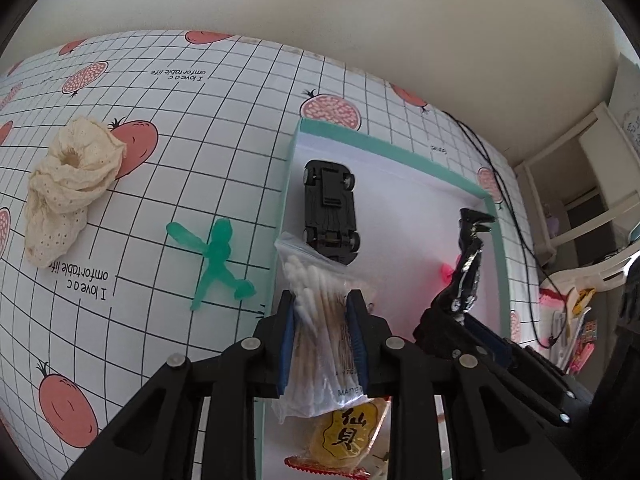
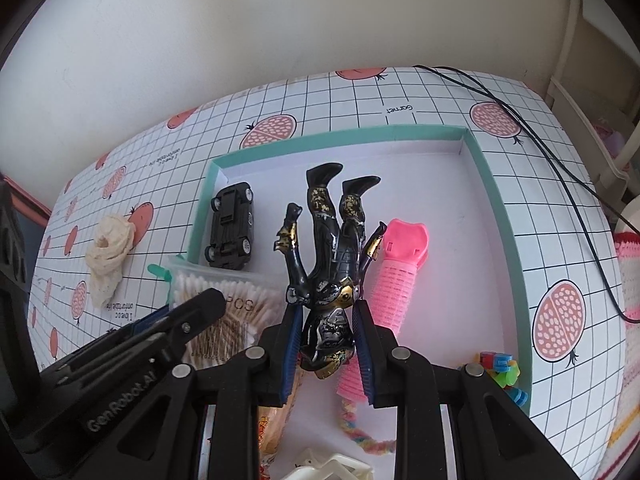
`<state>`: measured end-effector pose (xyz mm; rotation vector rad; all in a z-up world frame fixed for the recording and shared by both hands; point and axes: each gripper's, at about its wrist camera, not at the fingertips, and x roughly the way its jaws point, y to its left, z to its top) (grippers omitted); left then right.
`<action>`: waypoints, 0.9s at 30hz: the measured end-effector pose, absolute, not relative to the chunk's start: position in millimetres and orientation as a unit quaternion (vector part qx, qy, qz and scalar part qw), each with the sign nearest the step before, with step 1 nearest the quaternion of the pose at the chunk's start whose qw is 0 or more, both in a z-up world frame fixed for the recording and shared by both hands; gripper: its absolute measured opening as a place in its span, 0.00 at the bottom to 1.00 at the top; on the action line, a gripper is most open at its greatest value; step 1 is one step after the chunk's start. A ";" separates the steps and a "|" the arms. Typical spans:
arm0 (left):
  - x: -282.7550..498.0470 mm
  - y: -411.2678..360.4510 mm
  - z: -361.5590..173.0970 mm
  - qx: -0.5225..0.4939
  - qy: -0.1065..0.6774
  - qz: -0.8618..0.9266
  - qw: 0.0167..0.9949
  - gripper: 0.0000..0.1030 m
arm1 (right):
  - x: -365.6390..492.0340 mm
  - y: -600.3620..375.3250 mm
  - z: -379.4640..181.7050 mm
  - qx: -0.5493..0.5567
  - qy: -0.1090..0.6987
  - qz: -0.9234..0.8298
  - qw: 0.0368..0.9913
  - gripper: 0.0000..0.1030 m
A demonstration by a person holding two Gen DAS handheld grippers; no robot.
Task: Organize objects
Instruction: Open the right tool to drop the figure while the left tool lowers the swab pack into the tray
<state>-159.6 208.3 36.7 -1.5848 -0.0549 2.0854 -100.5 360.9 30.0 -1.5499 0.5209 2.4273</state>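
**A:** Both tools are loaded over the box. The left gripper has its blue pads nearly together, pinching a clear zip bag of cotton swabs around the middle, so the bag hangs free above the near left wall of the shallow teal-rimmed cardboard box.

**B:** And the right gripper?

**A:** Also narrow, clamped on the head and chest of a black-and-gold plastic action figure, which points legs away from the camera over the white floor. I'd guess the head-end hold is meant to let it lie flat once it's let go.

**B:** What's in the box already?

**A:** Nearest, a yellow wrapped snack with black characters under the swab bag, plus a braided pastel cord and a cluster of small coloured building bricks. Further in, a pink hair roller just beside the figure. At the far left corner, a black toy car on its roof.

**B:** Anything left outside?

**A:** A translucent green plastic figurine close to the box's left wall, and beyond it a crumpled cream eyelet cloth, both on the pomegranate-print grid tablecloth. Judging by that, the tidy-up is well along but unfinished.
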 end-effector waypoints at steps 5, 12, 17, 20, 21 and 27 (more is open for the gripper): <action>-164.1 203.3 32.8 -0.591 -0.024 0.765 0.255 0.28 | -100.2 361.2 31.0 -0.530 0.179 0.822 0.108 0.29; -166.6 204.7 39.3 -0.593 -0.016 0.765 0.250 0.29 | -98.9 363.4 39.2 -0.524 0.194 0.823 0.102 0.29; -169.9 201.3 57.2 -0.585 -0.020 0.770 0.254 0.29 | -96.8 363.7 59.9 -0.512 0.191 0.831 0.106 0.29; -169.1 198.1 73.5 -0.574 -0.018 0.778 0.255 0.30 | -95.6 361.5 74.9 -0.503 0.185 0.838 0.102 0.29; -169.0 197.6 79.5 -0.570 -0.016 0.781 0.255 0.32 | -95.3 359.8 79.4 -0.501 0.182 0.840 0.101 0.29; -168.4 191.6 107.2 -0.543 -0.005 0.802 0.247 0.42 | -93.7 353.4 96.4 -0.490 0.171 0.849 0.097 0.30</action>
